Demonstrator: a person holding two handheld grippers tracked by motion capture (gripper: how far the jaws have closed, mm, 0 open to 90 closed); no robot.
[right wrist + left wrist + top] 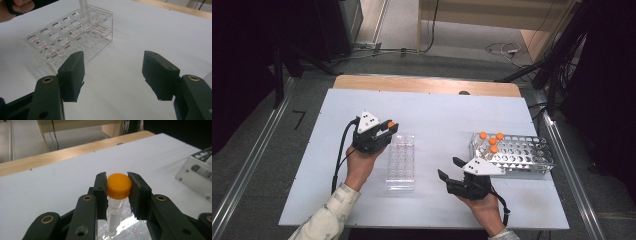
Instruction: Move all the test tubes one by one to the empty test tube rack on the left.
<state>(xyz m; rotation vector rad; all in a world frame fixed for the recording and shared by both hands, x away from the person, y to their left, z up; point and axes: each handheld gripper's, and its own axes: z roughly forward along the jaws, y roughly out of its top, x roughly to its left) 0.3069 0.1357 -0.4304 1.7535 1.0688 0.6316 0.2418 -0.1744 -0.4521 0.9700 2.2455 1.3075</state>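
The left gripper (117, 188) squeezes an orange-capped tube (119, 186) over the clear rack (401, 161). The right gripper (113, 75) is wide open, holding nothing.

A clear plastic tube with an orange screw cap (119, 186) stands upright at frame centre, over the clear acrylic rack (401, 161).

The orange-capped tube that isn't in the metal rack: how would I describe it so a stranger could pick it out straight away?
Start at the white table and find the clear plastic rack near its middle. At that rack's far left corner the left gripper holds the tube upright, jaws clamped on its orange cap. Unlike the other orange-capped tubes, which stand in the metal rack on the right, this one is alone and gripped.
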